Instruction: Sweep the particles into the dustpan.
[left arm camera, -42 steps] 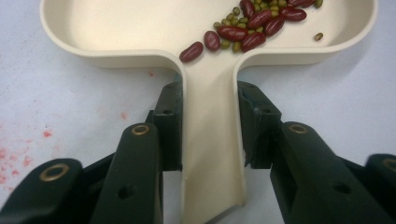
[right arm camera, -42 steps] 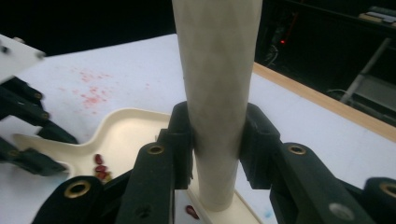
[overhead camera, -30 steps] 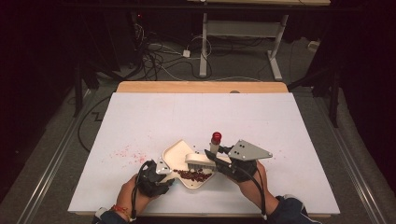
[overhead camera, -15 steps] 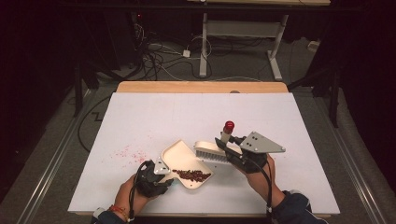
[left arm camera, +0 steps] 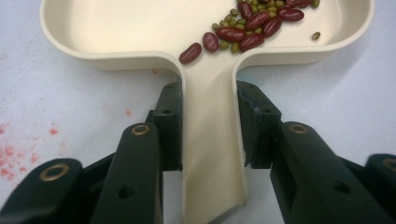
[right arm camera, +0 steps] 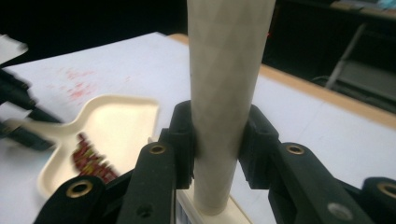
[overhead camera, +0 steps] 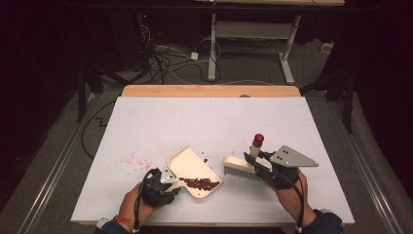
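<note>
While the dustpan (overhead camera: 194, 171) lies flat on the white table (overhead camera: 209, 122) near its front edge, the red and green beans (overhead camera: 199, 183) collected in it stay put. Left gripper (left arm camera: 210, 121): jaws clamped on the dustpan's handle (left arm camera: 212, 154), one on each side, which keeps the pan level. Right gripper (right arm camera: 217, 140): jaws closed around the brush handle (right arm camera: 224, 70), holding it upright so the bristles of the brush (overhead camera: 239, 167) point down, just right of the pan and apart from it. Red specks (overhead camera: 129, 160) mark the table to the pan's left.
</note>
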